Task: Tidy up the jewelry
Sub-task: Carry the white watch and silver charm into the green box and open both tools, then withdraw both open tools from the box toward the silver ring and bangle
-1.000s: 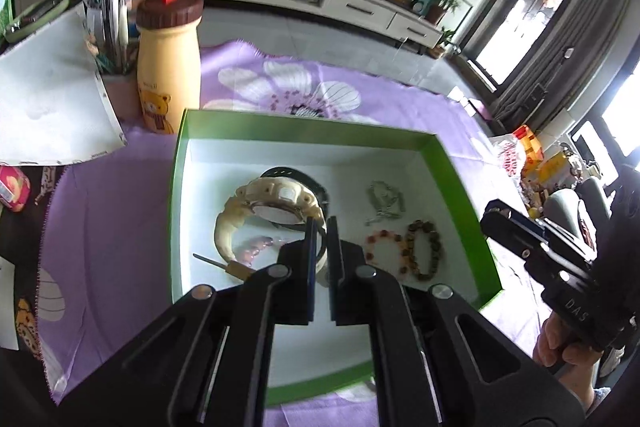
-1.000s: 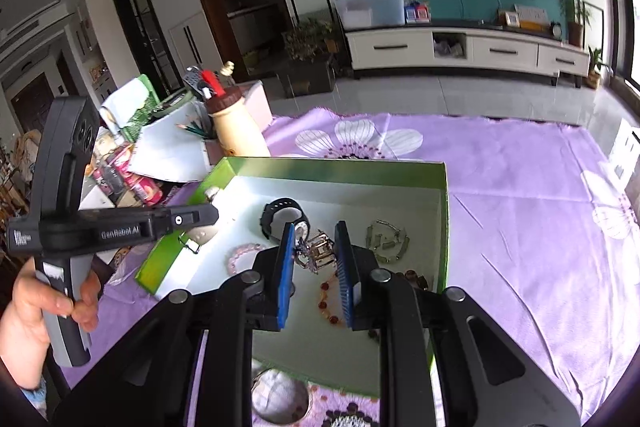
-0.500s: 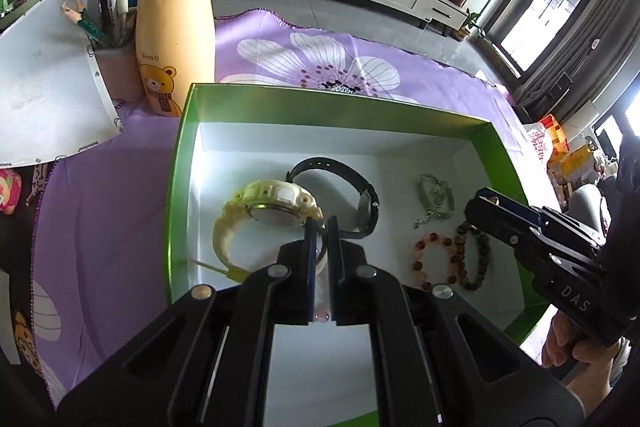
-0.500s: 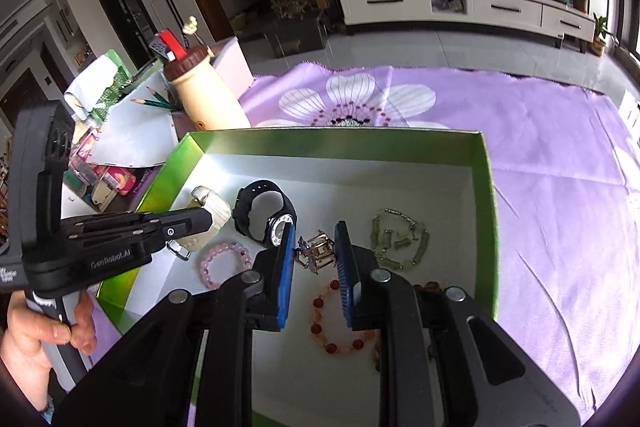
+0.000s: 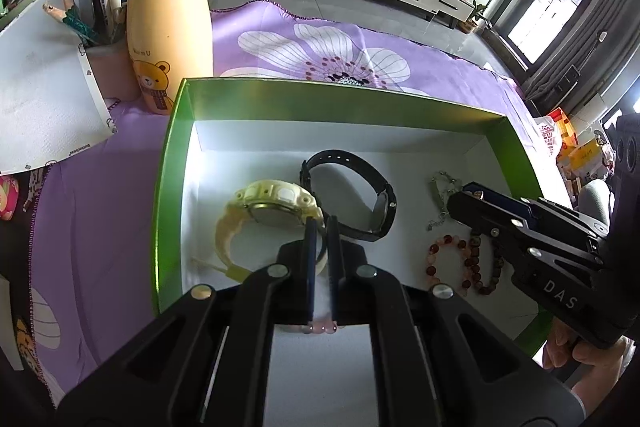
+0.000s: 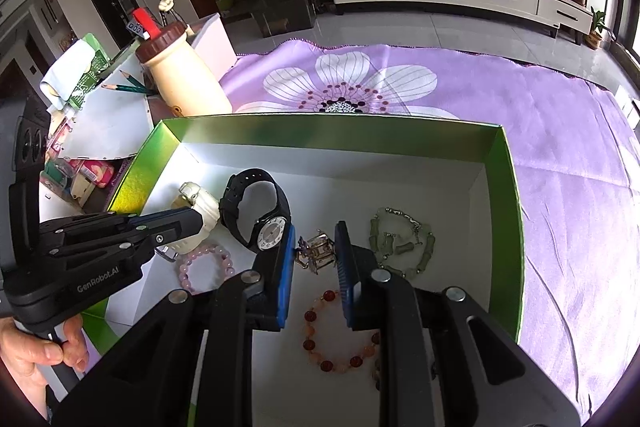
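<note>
Both hands have come down closer over the green box [image 6: 508, 227] since 1 second ago. The right gripper [image 6: 314, 255] pinches a small gold hair clip [image 6: 316, 253] between its fingers, above the red bead bracelet [image 6: 340, 343] at the near side. The left gripper [image 5: 322, 227] has its fingers pressed together, empty, over the cream watch [image 5: 268, 211] at the box's left. The clip looks about ready to set down.

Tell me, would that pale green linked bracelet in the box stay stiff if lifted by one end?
Probably not. The green bracelet is separate bars joined by small metal links, lying in a loose, kinked loop, so it would likely dangle. Its smooth-looking pieces might slip between fingers.
</note>
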